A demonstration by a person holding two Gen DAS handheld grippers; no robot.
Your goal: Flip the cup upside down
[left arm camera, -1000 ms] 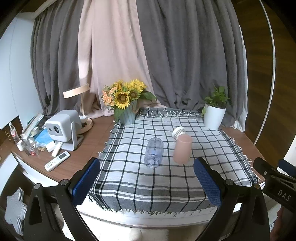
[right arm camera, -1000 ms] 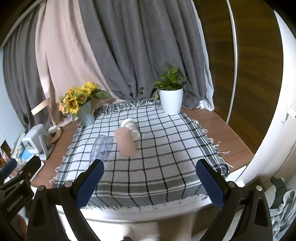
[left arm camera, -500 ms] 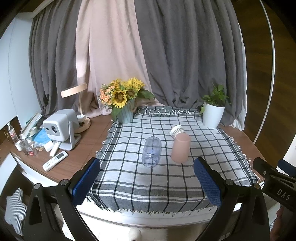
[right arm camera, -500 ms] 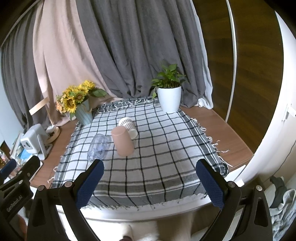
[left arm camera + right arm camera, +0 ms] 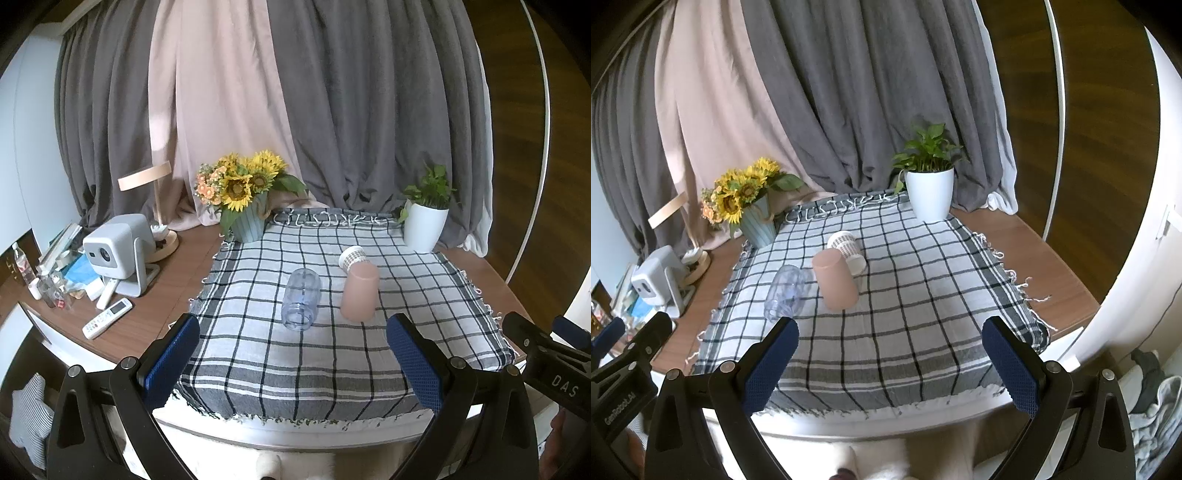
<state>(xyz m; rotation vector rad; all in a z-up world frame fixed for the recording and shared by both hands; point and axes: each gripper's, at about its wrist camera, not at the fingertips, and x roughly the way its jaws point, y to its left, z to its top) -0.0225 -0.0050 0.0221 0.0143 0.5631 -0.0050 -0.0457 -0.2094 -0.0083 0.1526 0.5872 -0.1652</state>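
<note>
On the checked cloth [image 5: 332, 354], the pink cup [image 5: 359, 292] stands mouth down at 12 o'clock from the wide-open, empty left gripper [image 5: 293, 363] and right gripper [image 5: 890, 365]; the clear cup [image 5: 301, 298] lies at its 9 o'clock.

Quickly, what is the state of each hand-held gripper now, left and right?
Left hand-held gripper: open, holding nothing, short of the cups on the checked cloth.
Right hand-held gripper: open, holding nothing, also short of the cups.

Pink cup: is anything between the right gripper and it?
Nothing visible. Bare checked cloth lies between the open right gripper and the pink cup; the clear cup lies to its left.
</note>
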